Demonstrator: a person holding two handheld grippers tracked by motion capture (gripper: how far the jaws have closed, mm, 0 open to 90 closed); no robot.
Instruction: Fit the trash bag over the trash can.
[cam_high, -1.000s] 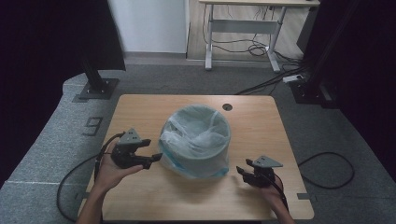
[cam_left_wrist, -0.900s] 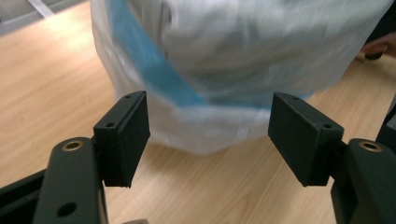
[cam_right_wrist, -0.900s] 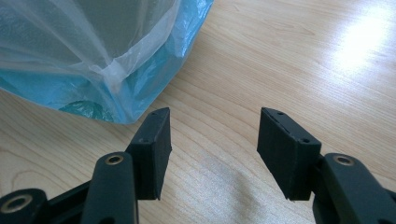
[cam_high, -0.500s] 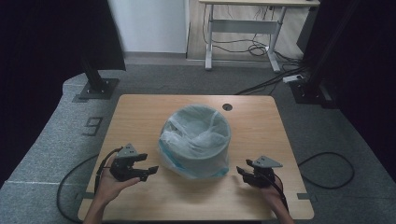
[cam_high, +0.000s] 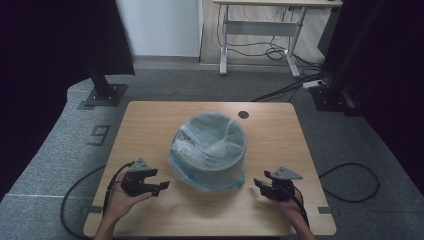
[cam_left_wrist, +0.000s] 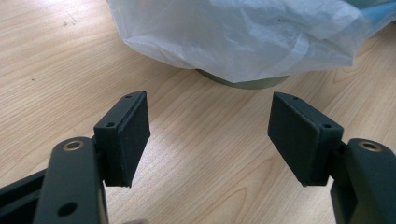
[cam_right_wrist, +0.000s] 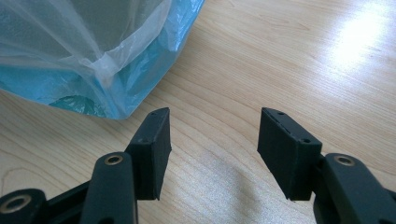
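Note:
A round bin lined with a pale translucent plastic bag (cam_high: 210, 151) stands in the middle of the wooden table (cam_high: 150, 120). The bag (cam_left_wrist: 243, 37) drapes over the rim and down the sides; its lower part (cam_right_wrist: 88, 60) looks blue. My left gripper (cam_high: 159, 188) rests low near the front left, a short way from the bin, open with nothing between its pads (cam_left_wrist: 128, 135). My right gripper (cam_high: 259, 184) sits at the front right, also open and empty, its pads (cam_right_wrist: 154, 149) pointing at the bag's bottom edge.
A small round hole (cam_high: 243, 114) marks the table's far side. Cables (cam_high: 350, 180) trail off both sides onto the grey floor. A desk frame (cam_high: 260, 30) and dark stands (cam_high: 105, 90) lie beyond the table.
My left gripper has drawn back from the bag's side toward the front left of the table. The right gripper has stayed put.

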